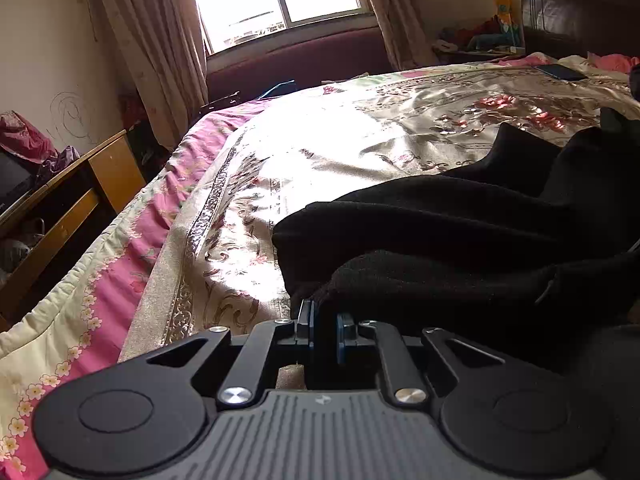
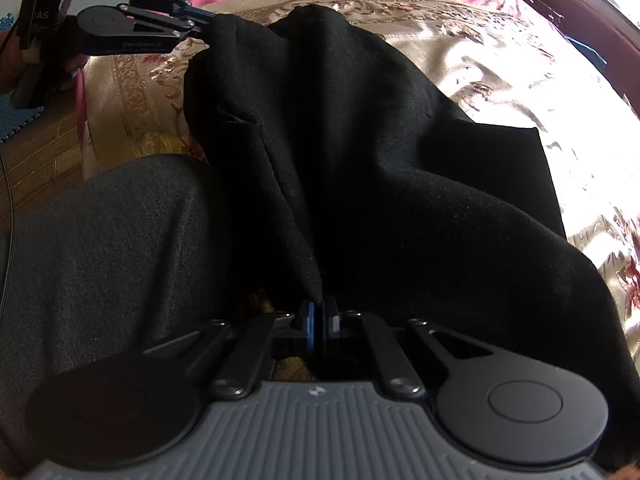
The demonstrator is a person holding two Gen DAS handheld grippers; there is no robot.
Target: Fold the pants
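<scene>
- Open bedspread (image 1: 360, 140) is left free beyond and left of the black pants (image 1: 460, 232).
- The far right corner is occupied by a phone (image 1: 560, 72).
- The left edge is bordered by a wooden desk (image 1: 80, 184).

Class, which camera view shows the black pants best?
The right wrist view: the black pants spread across the bedspread, pinched by both the right gripper and left gripper. The left wrist view shows only bunched folds.
</scene>
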